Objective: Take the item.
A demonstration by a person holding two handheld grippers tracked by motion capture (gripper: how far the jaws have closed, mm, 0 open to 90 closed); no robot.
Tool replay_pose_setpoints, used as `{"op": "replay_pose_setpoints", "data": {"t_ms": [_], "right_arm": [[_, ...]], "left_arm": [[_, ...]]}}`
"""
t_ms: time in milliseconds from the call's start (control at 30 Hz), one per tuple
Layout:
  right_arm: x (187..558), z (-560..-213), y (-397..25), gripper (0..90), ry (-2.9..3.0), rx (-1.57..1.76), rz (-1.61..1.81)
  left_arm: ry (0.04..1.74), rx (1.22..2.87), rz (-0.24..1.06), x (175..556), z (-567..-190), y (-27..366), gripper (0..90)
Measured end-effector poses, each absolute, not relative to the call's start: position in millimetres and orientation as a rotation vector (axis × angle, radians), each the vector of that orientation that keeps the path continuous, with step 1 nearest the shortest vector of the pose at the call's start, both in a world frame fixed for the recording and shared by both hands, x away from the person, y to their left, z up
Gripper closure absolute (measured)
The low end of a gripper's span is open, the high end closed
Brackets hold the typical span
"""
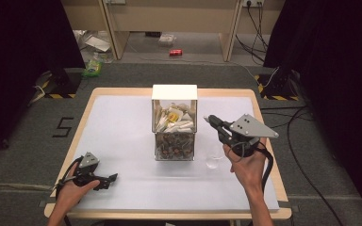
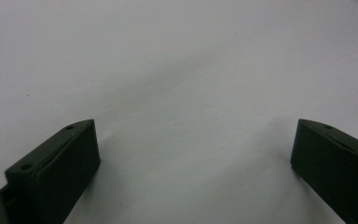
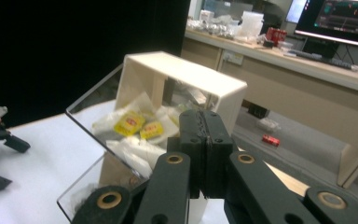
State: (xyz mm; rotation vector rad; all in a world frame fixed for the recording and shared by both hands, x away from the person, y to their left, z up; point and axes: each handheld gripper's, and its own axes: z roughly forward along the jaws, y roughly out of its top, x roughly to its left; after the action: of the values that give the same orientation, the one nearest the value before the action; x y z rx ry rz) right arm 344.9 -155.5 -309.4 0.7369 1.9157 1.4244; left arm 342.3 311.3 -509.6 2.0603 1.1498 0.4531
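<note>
Box: a clear-walled box [image 1: 174, 123] with a white top stands upright at the middle of the desk [image 1: 122, 136], nearer the far edge than the near one. Placed centrally, it seems meant to be within easy reach of either hand.
Contents: white and yellow packets [image 1: 173, 118] fill its upper part and a darker brown jumble [image 1: 173, 146] lies in the bottom. In the right gripper view the yellow packets [image 3: 139, 126] show through the clear wall.
Right claw: the right claw [image 1: 211, 119] is held up off the desk just beside the box's right wall, tips aimed at the upper part. Its jaws are pressed together with nothing between them, as the right gripper view [image 3: 206, 135] shows plainly. This looks like an approach or a pause, not a grasp.
Left claw: the left claw [image 1: 107, 180] rests low near the near left corner of the desk, well apart from the box. In its own view [image 2: 193, 154] the jaws stand wide apart over bare desk surface, holding nothing; it reads as parked out of the way.
Cup: a small clear cup [image 1: 213, 159] sits on the desk just right of the box, by the right hand [image 1: 246, 165], probably set there to receive something from the box.
</note>
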Motion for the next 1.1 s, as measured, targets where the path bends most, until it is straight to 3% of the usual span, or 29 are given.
{"op": "replay_pose_setpoints", "data": {"t_ms": [1100], "right_arm": [[348.5,-362.2,-183.0,89.4,2.005,0.877,1.336]], "left_arm": [[1.150,2.060,0.453,342.3,-509.6,311.2,0.6]]}}
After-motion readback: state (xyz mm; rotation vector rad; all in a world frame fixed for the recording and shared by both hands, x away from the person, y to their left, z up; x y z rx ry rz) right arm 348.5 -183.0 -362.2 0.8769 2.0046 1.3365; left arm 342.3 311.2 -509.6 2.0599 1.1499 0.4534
